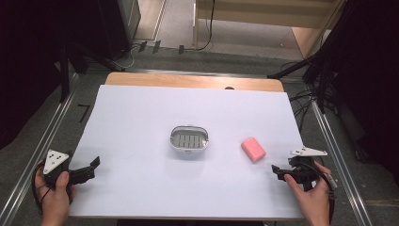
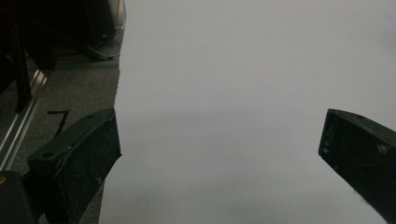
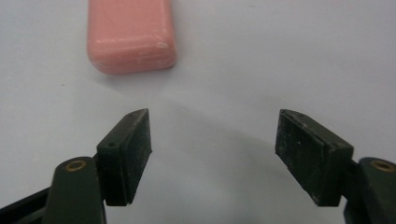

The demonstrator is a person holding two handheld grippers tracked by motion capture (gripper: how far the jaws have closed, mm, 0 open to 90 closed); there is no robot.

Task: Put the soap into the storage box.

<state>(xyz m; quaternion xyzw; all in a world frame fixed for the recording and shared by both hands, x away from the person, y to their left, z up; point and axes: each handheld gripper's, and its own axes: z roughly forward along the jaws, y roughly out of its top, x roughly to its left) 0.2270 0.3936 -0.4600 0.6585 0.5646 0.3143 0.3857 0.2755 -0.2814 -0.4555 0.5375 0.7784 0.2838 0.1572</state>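
Two grippers wait low in the high view: the left gripper point(image 1: 91, 167) at lower left, the right gripper point(image 1: 277, 172) at lower right, near the pink soap bar point(image 1: 253, 149) right of centre. The small grey plastic soap dish point(image 1: 189, 139) sits mid-frame.

In the left gripper view, wide jaws, nothing between, over the white sheet point(image 2: 243, 93).

In the right gripper view, jaws apart and empty; the bar sits upper left, off-centre. Going straight ahead might just push it away.

The pink soap point(image 1: 253, 149), a rounded-cornered bar, lies flat on the white sheet point(image 1: 141, 117), slightly askew, right of the dish point(image 1: 189, 139) and apart from it.
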